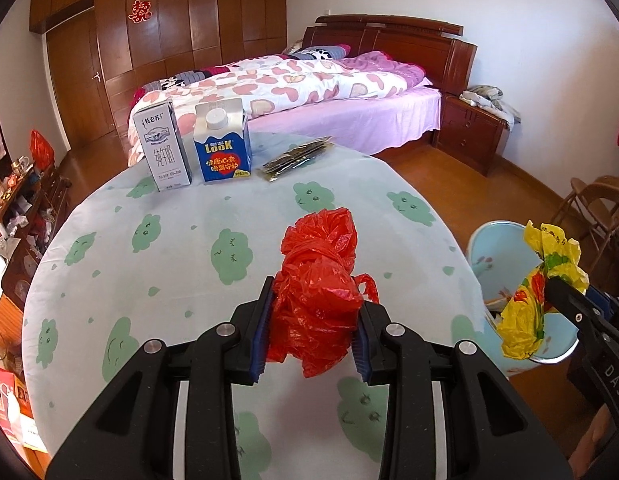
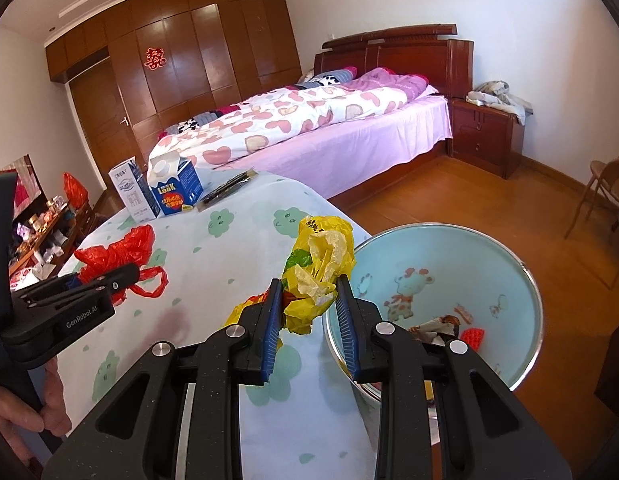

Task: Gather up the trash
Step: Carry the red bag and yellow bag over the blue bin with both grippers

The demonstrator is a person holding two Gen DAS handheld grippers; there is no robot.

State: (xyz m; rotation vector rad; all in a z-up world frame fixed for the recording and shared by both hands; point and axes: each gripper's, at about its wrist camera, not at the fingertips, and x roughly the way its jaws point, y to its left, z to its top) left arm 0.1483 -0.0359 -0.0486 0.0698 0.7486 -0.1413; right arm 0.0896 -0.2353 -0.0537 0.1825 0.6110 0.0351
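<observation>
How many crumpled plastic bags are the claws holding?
2: a red bag in the left claw, a yellow bag in the right claw.

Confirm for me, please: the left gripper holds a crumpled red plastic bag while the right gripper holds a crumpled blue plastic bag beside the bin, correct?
Not quite: the bag in the right gripper is yellow, not blue, as the right wrist view shows. The left gripper does hold the crumpled red plastic bag, and the bin is beside it.
</observation>
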